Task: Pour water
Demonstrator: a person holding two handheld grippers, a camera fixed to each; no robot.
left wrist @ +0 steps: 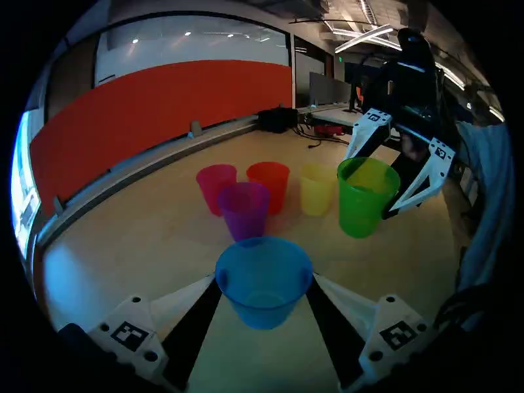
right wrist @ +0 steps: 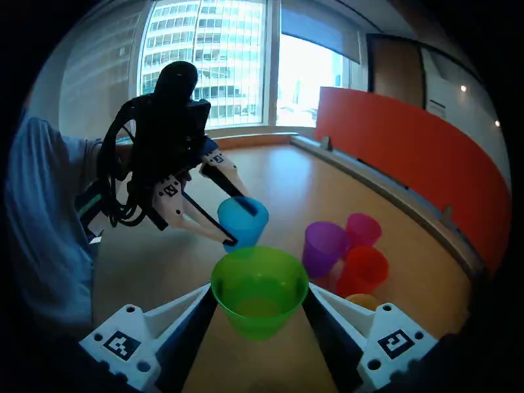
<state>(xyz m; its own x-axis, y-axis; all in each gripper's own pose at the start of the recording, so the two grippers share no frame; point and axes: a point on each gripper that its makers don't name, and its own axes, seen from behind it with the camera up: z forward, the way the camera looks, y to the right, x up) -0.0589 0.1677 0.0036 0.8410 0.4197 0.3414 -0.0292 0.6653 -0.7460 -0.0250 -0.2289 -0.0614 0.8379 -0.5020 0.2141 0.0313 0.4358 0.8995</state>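
The left gripper (left wrist: pixel 264 288) is closed on an upright blue cup (left wrist: pixel 264 265). Just ahead of it, a pink cup (left wrist: pixel 215 187), purple cup (left wrist: pixel 244 209), red cup (left wrist: pixel 268 185) and yellow cup (left wrist: pixel 316 190) stand clustered on a wooden surface (left wrist: pixel 164 249). Ahead and to its right, the right gripper (right wrist: pixel 260 295) clamps an upright green cup (right wrist: pixel 260 278).

Right gripper (right wrist: pixel 260 289) clamps green cup (right wrist: pixel 259 311); blue cup (right wrist: pixel 241 224) seemingly held.
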